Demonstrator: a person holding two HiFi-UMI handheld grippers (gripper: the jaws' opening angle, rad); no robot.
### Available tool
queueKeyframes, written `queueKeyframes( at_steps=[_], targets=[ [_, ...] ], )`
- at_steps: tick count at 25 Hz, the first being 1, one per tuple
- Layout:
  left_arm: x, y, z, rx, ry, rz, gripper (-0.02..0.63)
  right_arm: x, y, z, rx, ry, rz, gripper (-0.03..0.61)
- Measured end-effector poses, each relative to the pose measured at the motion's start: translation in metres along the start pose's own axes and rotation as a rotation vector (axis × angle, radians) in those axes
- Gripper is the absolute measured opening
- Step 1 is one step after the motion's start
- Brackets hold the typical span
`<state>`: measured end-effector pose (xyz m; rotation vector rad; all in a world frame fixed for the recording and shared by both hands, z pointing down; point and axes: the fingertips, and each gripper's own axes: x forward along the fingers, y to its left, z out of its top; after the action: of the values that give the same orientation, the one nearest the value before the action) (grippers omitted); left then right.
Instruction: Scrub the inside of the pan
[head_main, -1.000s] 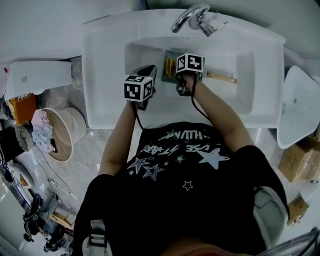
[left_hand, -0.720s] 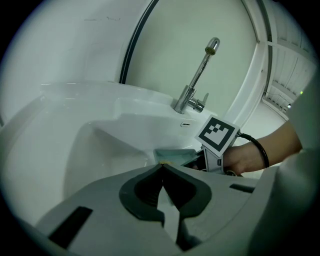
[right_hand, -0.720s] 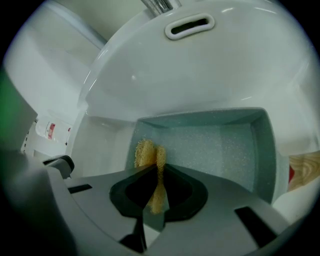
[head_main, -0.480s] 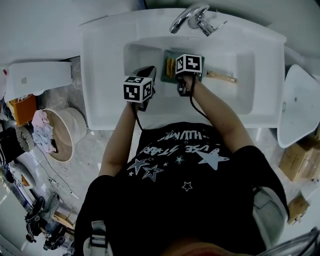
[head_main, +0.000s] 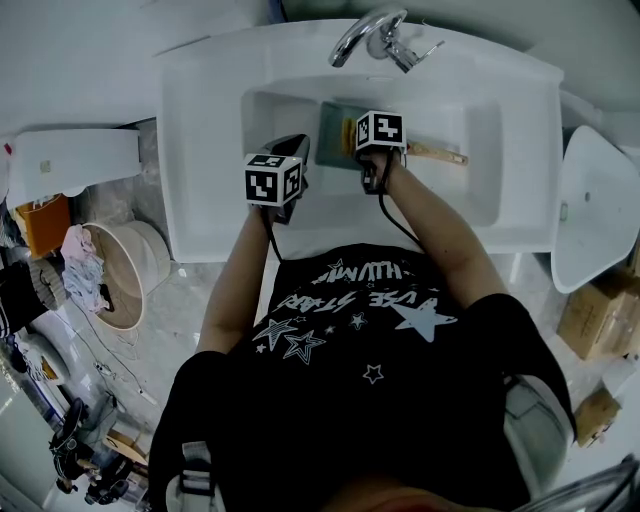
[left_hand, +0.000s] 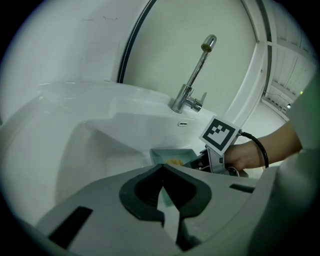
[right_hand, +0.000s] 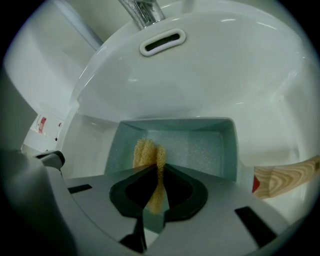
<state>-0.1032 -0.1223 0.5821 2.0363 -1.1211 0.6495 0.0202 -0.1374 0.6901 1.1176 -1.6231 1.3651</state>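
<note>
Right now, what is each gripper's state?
Left gripper: shut, nothing clearly gripped.
Right gripper: shut on the yellow fibrous scrubbing pad, over the teal rectangular pan.

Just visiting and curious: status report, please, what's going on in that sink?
Right gripper shut on yellow sponge over teal pan in sink. Left gripper shut, empty, off the pan. Nothing blocking.

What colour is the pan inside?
The pan is speckled pale teal; best in the right gripper view.
</note>
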Motion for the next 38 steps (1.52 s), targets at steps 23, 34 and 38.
queueKeyframes(
  at_steps=[23, 34, 38],
  targets=[
    [0.002, -0.012, -0.001, 0.021, 0.007, -0.01, 0.008, -0.023, -0.05, -0.007, -0.018, 0.015, -0.184, 0.041],
    [0.003, -0.014, 0.001, 0.021, -0.001, -0.014, 0.008, -0.031, -0.053, -0.005, -0.009, 0.008, -0.196, 0.04],
    [0.0, -0.009, 0.002, 0.014, -0.007, -0.01, 0.008, -0.039, -0.035, 0.006, -0.08, -0.027, -0.169, 0.04]
  ],
)
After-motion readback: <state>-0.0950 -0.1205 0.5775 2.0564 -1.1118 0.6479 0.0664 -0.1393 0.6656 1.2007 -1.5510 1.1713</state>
